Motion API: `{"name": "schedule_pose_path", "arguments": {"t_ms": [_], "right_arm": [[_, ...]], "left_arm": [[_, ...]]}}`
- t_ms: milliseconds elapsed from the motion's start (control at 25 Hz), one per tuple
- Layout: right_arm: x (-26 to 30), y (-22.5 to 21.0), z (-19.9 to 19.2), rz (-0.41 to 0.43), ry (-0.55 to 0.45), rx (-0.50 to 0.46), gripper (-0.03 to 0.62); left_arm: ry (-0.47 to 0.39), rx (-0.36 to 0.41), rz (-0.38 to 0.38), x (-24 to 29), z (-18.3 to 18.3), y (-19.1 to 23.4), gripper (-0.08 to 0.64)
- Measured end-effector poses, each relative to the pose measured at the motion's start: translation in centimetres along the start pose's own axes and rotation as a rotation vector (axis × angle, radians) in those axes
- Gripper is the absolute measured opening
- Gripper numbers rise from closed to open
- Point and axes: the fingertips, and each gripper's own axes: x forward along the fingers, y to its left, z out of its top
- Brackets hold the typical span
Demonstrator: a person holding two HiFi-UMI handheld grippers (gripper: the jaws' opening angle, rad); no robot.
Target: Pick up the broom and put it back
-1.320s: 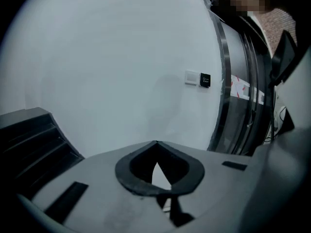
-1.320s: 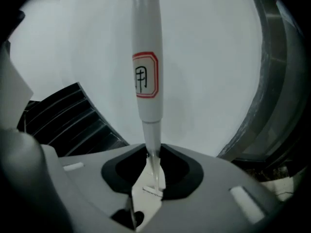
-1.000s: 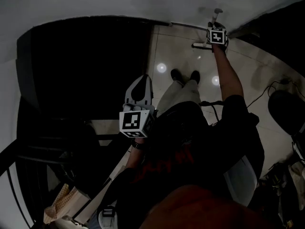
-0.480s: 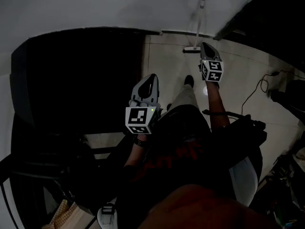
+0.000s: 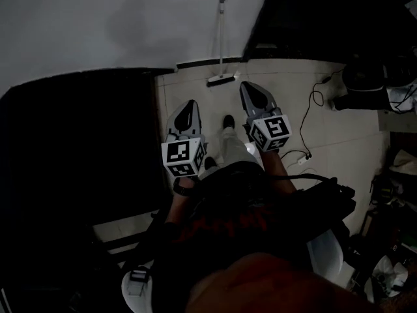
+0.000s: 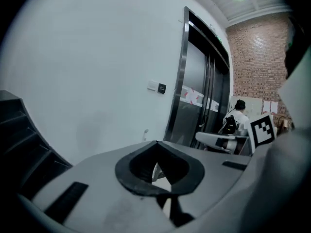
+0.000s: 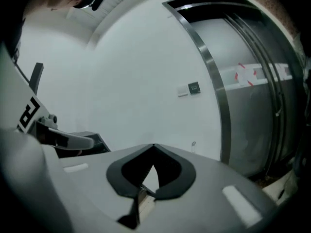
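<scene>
The broom (image 5: pixel 220 44) leans upright against the white wall, its head (image 5: pixel 219 80) on the tiled floor. My right gripper (image 5: pixel 248 87) hangs a short way in front of the broom head, shut and empty. To its left my left gripper (image 5: pixel 187 104) is level with it, jaws together, nothing in them. In the left gripper view the jaw tips (image 6: pixel 155 142) meet and the broom's handle top (image 6: pixel 146 131) shows small against the wall. The right gripper view shows shut jaws (image 7: pixel 153 145) and the same handle top (image 7: pixel 193 143) far ahead.
Metal lift doors (image 7: pixel 252 110) stand right of the broom. A large dark mass (image 5: pixel 78 149) fills the left. A cable (image 5: pixel 314 106) trails over the floor at right, and a white chair (image 5: pixel 326 253) is behind me. A distant person (image 6: pixel 238 111) stands by the brick wall.
The right gripper was at the broom's handle, let go, shut, and drew back toward my body. The broom stays leaning on the wall. The left gripper moved forward beside the right.
</scene>
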Motion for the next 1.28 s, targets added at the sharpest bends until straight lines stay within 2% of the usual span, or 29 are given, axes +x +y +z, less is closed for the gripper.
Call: {"name": "schedule_pose_path", "arguments": {"t_ms": [160,280,400,520,840,1080,1280], "right_arm": [[-5.7,2.2,3.4,-0.017,-0.051,-0.027,0.0],[-8.3,2.5,3.3,-0.04,-0.058,-0.03,0.002],[-9.9,2.5,3.6,-0.024,-0.05,-0.036,0.002],[-10.7,2.2,4.0,-0.007,-0.07,-0.043,0.002],[-11.6,2.0,3.9,0.023,-0.124,-0.031,0.0],[-12.1,2.3,3.6,0.054,-0.142,-0.02,0.0],[-13.0,1.5,3.8,0.039,-0.145,-0.034,0.0]], "left_arm": [[0.0,0.013,-0.044,-2.4,0.3,-3.4,0.005],[-0.021,0.014,-0.053,-3.3,0.9,-5.2,0.005],[-0.052,0.033,-0.048,-3.6,2.7,-6.8,0.005],[-0.077,0.065,-0.041,-3.3,3.8,-8.2,0.005],[-0.084,0.139,-0.048,-4.1,3.2,-10.1,0.005],[-0.088,0.137,-0.012,-4.6,2.7,-10.3,0.005],[-0.078,0.142,-0.01,-4.6,2.4,-11.7,0.005]]}}
